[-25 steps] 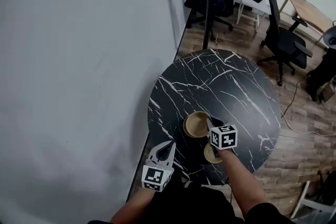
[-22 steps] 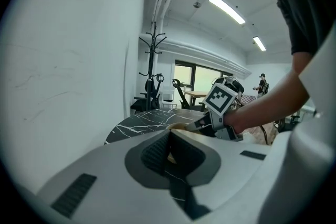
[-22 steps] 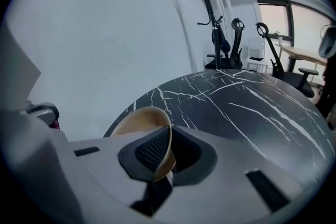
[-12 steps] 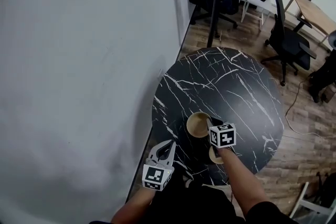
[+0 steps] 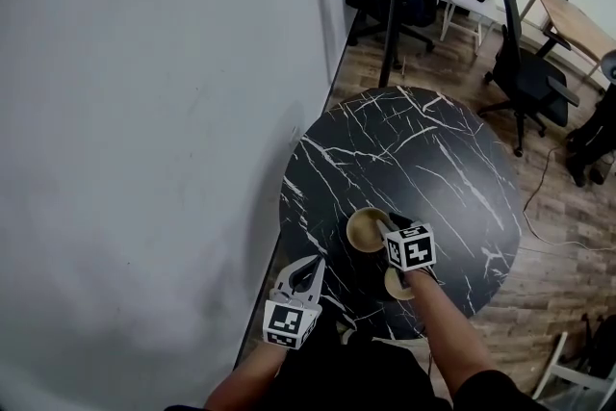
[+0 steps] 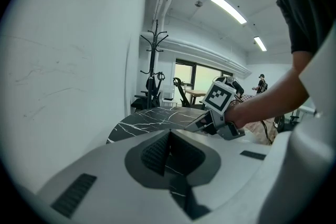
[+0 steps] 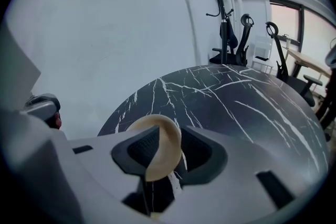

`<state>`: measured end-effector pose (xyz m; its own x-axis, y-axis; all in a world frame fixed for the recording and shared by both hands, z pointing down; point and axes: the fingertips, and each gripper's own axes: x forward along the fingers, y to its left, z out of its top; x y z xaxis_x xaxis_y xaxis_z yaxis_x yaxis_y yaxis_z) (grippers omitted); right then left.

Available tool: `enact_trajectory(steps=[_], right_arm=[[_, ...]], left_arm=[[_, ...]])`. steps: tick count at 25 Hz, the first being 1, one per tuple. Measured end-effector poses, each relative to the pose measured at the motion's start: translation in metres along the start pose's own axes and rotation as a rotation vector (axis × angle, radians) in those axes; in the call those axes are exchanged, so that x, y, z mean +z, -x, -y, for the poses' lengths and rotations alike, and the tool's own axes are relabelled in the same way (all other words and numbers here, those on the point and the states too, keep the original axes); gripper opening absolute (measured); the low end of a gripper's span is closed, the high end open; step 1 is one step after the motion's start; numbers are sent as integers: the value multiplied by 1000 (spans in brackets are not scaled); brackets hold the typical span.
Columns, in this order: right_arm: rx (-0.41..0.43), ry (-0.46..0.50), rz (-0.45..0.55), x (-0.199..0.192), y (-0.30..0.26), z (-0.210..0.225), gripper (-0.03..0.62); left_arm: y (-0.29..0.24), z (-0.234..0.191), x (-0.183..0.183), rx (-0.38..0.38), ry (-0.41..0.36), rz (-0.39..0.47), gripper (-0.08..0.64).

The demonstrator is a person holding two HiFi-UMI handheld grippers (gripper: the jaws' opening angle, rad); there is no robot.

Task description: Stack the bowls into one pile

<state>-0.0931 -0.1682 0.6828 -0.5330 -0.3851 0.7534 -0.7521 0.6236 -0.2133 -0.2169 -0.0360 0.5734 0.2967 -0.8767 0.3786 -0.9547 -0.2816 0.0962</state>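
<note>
As things stand, my right tool (image 7: 168,150): jaws apart, having just been opening. The near wall of the far bowl (image 5: 364,231) stands between the pads (image 7: 140,148), and there is a clear gap on its right side, so nothing is clamped.
Far bowl: mouth up on the black marbled bench (image 5: 433,159), in the half nearer me.
Near bowl (image 5: 397,285): just beside the far one and closer to me, half hidden under my right tool. The two sit side by side and are not nested.
My left tool (image 6: 169,149): jaw tips together on nothing, held off the bench's left edge, well apart from both bowls.
Weight: light, I judge. The bowls are small and thin-walled, so one tool should carry one easily.
Stiffness: they look rigid, so the wall should not fold under the pads.
Surface: smooth and matt tan, so it may slide in a weak pinch.
Where to take hold: at the rim, one pad inside and one outside.
Risk: held by one edge, a bowl will hang tilted, so it must come level before dropping into the other.
</note>
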Motion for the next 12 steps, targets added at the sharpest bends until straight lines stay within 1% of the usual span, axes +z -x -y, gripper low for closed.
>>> enact_trajectory(steps=[4,7,10,12], right_arm=[[-12,37,47,13,13,-2,141],[1,59,89,26,25,-8,140],[-3,92,145,38,43,-12,117],[-3,99,185,44,56,-12,92]], left_arm=[[2,2,1,2,-2,4,12],[3,2,1,7,-5,1,12],[4,6,1,10,-2,3,12],[2,11,8,1,-9,18,12]])
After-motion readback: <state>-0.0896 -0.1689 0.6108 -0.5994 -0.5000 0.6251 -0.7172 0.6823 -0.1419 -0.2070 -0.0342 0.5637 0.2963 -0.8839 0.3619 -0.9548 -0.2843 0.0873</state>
